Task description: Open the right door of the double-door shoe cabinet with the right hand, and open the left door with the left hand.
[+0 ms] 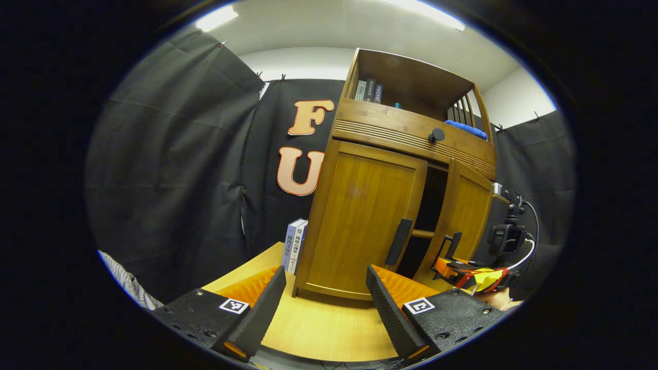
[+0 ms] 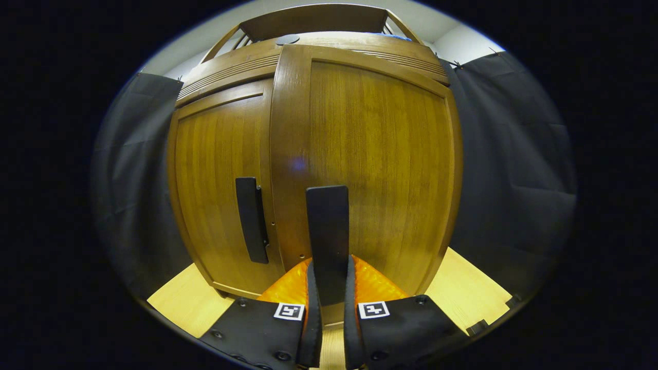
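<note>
Right door ajar | right hand-held gripper clamped on handle | left hand-held gripper fingers apart, holds nothing

Setting: recording booth, staged as a home corner. Evidence: black cloth walls clipped up on all sides below a white ceiling with strip lights; one pale wooden table carrying a wooden shoe cabinet; books and a blue cloth on its open top shelf; two books upright beside its left side.

Bright ceiling strip lights, sharp focus, heavy fisheye bending at edges.
</note>
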A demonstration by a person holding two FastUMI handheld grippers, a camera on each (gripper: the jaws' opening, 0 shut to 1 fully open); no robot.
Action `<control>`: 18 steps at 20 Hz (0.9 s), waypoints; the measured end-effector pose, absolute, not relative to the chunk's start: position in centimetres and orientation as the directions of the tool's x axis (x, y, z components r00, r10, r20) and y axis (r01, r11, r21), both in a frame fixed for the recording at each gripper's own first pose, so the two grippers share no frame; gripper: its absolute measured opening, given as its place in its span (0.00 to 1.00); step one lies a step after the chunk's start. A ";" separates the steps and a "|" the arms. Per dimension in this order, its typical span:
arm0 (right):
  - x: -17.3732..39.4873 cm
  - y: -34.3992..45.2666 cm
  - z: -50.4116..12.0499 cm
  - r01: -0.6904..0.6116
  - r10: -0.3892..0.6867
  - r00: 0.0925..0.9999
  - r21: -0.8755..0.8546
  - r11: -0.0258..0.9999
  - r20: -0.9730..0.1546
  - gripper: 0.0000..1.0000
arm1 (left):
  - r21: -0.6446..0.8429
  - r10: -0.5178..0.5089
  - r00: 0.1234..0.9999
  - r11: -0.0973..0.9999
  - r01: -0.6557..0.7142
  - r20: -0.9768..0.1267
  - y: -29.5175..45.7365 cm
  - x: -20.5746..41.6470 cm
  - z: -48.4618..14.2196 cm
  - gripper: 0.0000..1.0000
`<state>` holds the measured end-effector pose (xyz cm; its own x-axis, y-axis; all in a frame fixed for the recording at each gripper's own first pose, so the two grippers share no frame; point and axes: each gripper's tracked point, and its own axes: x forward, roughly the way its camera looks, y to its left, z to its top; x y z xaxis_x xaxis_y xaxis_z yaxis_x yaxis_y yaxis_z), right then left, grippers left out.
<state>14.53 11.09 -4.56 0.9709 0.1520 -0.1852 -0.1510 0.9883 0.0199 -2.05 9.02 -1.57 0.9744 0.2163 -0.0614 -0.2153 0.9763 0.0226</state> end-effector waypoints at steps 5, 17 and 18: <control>13.0 10.0 -4.6 -0.153 0.155 0.969 0.025 0.988 -0.192 0.25 | 0.024 0.195 0.979 0.981 -0.194 -0.064 8.7 -1.7 -1.7 0.98; 9.3 6.1 -4.5 -0.046 0.055 0.976 0.047 0.998 -0.209 0.24 | 0.011 0.130 0.987 0.992 -0.129 -0.097 7.6 -0.1 -3.3 0.95; 9.2 5.9 -4.6 -0.038 0.047 0.977 0.046 0.998 -0.209 0.28 | 0.010 0.120 0.988 0.993 -0.119 -0.099 7.3 0.1 -3.4 0.94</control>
<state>9.16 5.89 -4.57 0.9769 0.0471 -0.2085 -0.0383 0.9982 0.0462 0.11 7.30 -3.40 0.9879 0.1196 -0.0986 -0.1192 0.9928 0.0097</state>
